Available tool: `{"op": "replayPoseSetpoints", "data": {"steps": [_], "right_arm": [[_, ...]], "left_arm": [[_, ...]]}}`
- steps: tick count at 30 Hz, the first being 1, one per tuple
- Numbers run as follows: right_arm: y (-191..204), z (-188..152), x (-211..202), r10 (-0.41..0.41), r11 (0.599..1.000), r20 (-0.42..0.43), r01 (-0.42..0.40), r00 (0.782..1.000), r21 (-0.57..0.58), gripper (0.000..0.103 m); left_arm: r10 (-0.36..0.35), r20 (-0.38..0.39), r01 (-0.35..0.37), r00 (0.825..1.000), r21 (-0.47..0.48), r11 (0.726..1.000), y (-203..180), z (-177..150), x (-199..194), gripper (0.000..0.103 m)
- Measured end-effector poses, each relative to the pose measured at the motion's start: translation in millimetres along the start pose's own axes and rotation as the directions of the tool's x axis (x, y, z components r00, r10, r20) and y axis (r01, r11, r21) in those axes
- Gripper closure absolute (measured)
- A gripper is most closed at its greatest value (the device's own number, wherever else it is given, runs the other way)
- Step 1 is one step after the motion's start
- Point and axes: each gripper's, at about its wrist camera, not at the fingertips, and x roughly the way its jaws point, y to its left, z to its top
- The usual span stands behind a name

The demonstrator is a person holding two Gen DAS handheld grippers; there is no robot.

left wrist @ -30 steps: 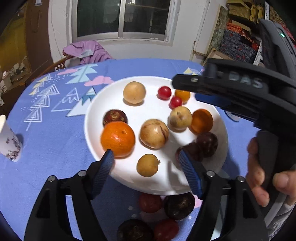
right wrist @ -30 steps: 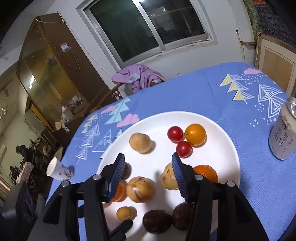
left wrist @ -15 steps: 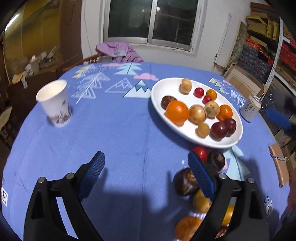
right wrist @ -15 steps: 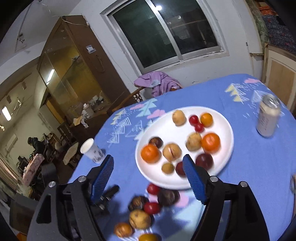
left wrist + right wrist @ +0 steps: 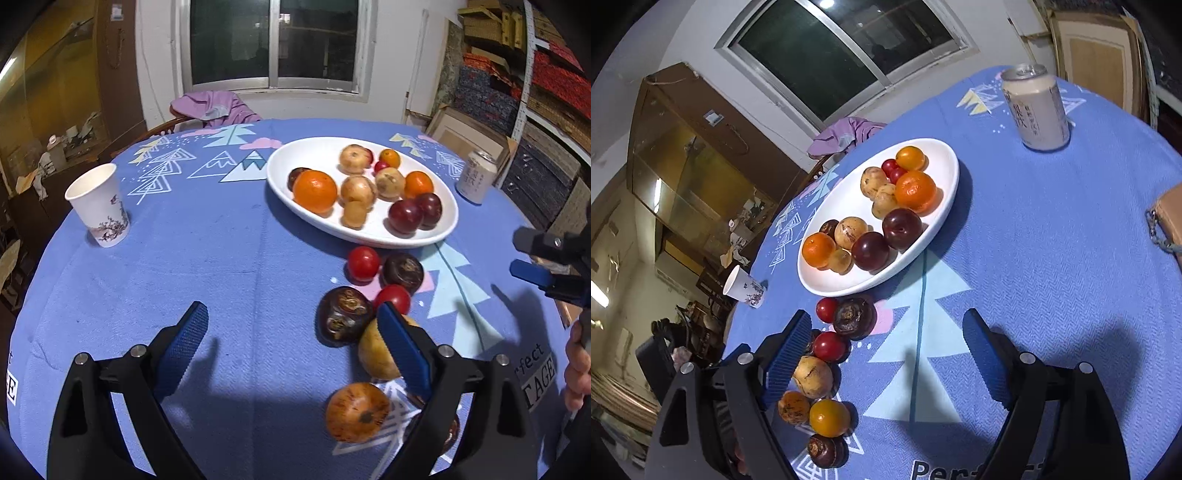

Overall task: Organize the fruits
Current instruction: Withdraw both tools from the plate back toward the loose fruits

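in the left wrist view the left gripper (image 5: 291, 339) hangs wide open and empty over the tablecloth (image 5: 207, 258), while the plate (image 5: 436, 236) already holds about ten fruits. in the right wrist view the right gripper (image 5: 886, 354) is also open and empty, with a line of loose fruit (image 5: 827, 369) on the cloth left to move, so roughly half looks done.

You see a white plate (image 5: 280, 184), a blue tablecloth (image 5: 207, 258) patterned with pastel trees, and blue-padded black grippers.
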Motion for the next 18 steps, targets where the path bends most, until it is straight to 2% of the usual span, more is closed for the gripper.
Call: {"op": "replayPoseSetpoints", "data": {"steps": [4,9,13,15,18], "right_arm": [[-3.1,1.3,-0.4,0.024,0.999,-0.005,-0.023,1.0,0.034,0.017],[-2.2,1.9,-3.3,0.039,0.998,-0.006,-0.038,0.999,0.04,0.017],[-1.1,1.4,-3.4,0.042,0.998,-0.01,-0.042,0.999,0.036,0.017],[-0.1,1.2,-3.9,0.041,0.999,-0.009,-0.041,0.999,0.031,0.017],[0.0,0.8,-3.4,0.037,0.999,-0.009,-0.037,0.999,0.031,0.017]], "left_arm": [[-0.013,0.002,0.013,1.0,0.051,0.999,-17.8,-4.5,-2.4,0.012],[0.005,0.024,-0.008,1.0,0.146,0.989,-43.2,-13.5,-6.0,0.012],[0.018,0.005,-0.019,1.0,0.201,0.979,-57.0,-21.2,0.3,0.012],[0.022,0.013,-0.025,1.0,0.201,0.979,-59.1,-23.3,1.5,0.012],[-0.031,-0.021,0.034,0.999,0.166,0.985,-54.3,-19.6,5.6,0.012]]}}
